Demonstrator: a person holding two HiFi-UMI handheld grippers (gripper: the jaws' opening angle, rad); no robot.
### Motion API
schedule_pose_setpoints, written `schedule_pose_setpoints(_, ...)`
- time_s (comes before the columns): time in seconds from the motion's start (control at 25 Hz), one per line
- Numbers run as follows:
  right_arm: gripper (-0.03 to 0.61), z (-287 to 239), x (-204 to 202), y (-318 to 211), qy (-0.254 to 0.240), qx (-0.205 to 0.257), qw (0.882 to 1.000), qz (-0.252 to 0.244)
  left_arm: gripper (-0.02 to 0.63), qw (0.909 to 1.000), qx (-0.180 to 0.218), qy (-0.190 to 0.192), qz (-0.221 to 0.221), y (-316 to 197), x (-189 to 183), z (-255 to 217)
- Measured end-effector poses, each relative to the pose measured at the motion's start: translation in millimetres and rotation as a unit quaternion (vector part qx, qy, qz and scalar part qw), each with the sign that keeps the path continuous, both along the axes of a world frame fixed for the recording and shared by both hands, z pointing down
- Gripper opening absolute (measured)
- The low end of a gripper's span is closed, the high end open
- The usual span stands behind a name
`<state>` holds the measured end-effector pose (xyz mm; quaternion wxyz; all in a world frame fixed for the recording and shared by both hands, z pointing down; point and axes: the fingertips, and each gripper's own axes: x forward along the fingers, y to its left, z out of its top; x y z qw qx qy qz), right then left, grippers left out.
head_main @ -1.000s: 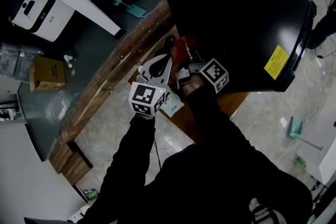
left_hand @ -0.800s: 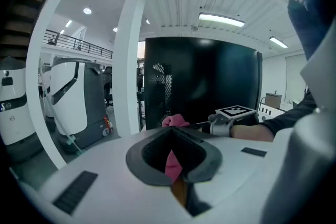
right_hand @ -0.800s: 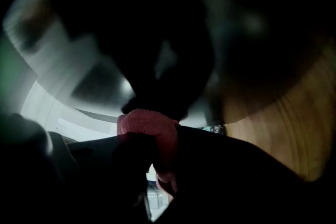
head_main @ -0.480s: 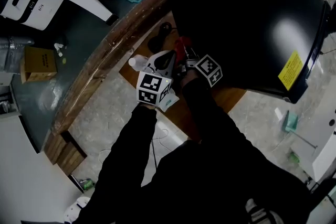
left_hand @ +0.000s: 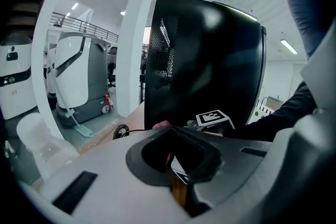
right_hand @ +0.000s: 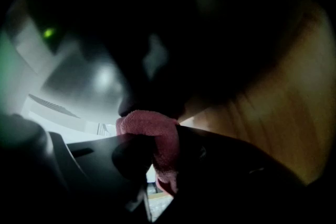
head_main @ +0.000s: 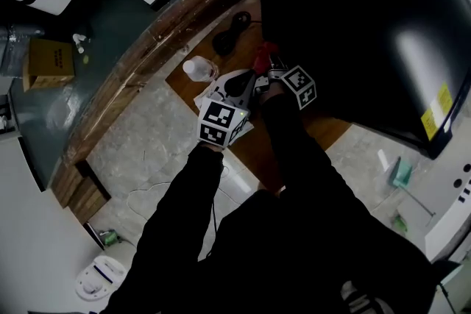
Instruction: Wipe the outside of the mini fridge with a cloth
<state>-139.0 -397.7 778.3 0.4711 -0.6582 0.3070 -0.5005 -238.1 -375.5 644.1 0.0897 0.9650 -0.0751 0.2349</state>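
— Pinching the red terry cloth [right_hand: 149,126], pressed to the glossy black mini fridge [head_main: 353,18], is the right hand-held gripper [right_hand: 157,155]?
— Yes; left hand-held gripper [left_hand: 173,157] clenched, empty. Shallow bite: dragging could pull cloth free.

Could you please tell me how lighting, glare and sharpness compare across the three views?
Head view: a soft glare patch on the glossy black mini fridge, edges bent by the wide lens. Left gripper view: bright and fairly sharp, strongly curved. Right gripper view: very dark and blurred, only the red cloth lit.
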Motion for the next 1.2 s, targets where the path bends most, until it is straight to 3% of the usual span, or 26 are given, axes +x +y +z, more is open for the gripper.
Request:
schedule_pose_setpoints(0.16,0.081,7.3,-10.7,0.5,-0.004,0.003,1.000,0.010,0.006,0.9998,0.000,0.015,-0.010,5.7,-21.7,-11.3)
schedule_pose_setpoints(0.36,0.078,-28.1,-26.0,-0.7,0.035,0.034,0.998,-0.033,0.006,0.9986,0.015,0.035,-0.036,-0.9,-40.7,-25.7)
schedule_pose_setpoints(0.56,0.080,-125.8,-65.5,10.7,0.087,0.117,0.984,-0.099,0.006,0.9945,0.038,0.076,-0.061,4.0,-66.0,-77.8)
schedule_pose_setpoints(0.72,0.079,-223.0,-83.2,41.2,0.133,0.151,0.971,-0.127,0.006,0.9884,0.045,0.128,-0.067,17.8,-76.7,-146.6)
schedule_pose_setpoints(1.0,0.078,-348.1,-74.8,113.1,0.219,0.168,0.953,-0.124,0.006,0.9761,0.058,0.208,-0.028,57.9,-62.7,-253.2)
schedule_pose_setpoints(1.2,0.080,-397.1,-67.1,156.0,0.232,0.190,0.949,-0.099,0.006,0.9659,0.054,0.253,0.009,92.2,-45.0,-302.3)
